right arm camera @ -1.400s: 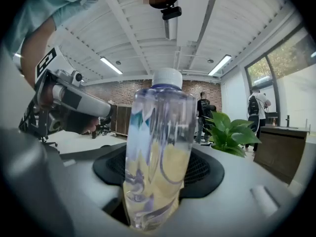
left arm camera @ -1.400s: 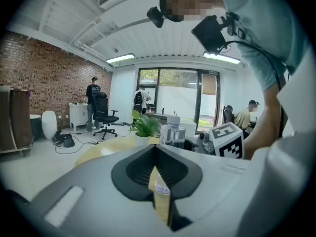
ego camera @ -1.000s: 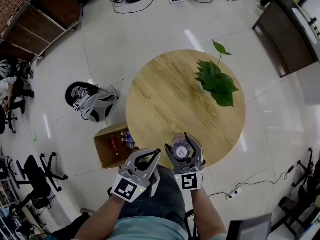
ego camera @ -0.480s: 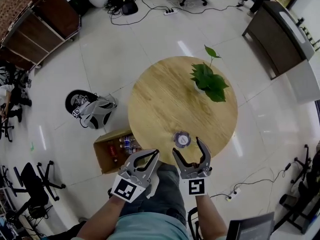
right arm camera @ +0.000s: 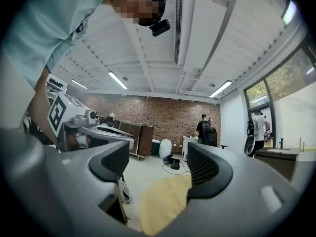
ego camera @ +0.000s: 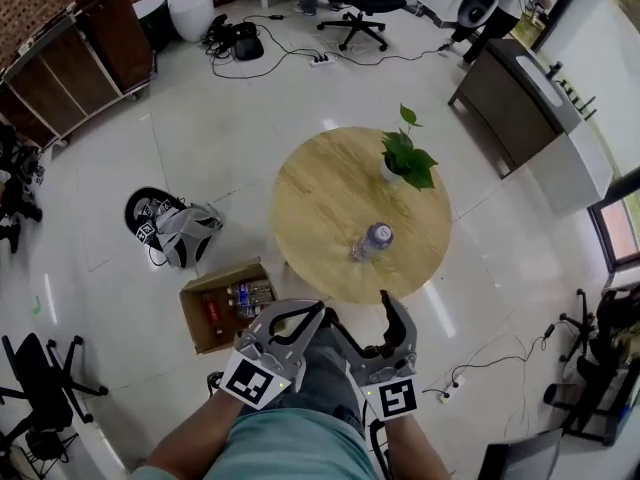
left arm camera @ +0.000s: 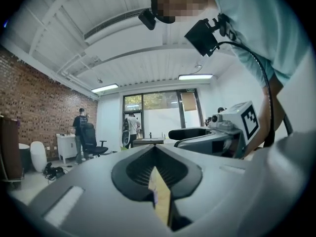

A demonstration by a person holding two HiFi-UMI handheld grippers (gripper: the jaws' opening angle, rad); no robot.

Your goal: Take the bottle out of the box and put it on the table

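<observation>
Head view, bottle: the clear plastic bottle with a bluish label stands on the round pale wooden surface, toward the edge nearest you and well apart from both tongs.
Head view, box: the open brown cardboard box sits on the white tiled floor just left of the surface, with more small bottles lying inside.
Head view, plant: a green leafy potted plant stands at the surface's far side.
Head view, tongs: your left tongs and right tongs hover side by side before your body, short of the surface's near edge.
Left gripper view, left tongs: the tips meet, closed together on nothing; a sliver of wood shows through the slit below them.
Right gripper view, right tongs: the jaws have just been opening and stand wide apart, with nothing between them; the wooden surface shows beyond the gap.
</observation>
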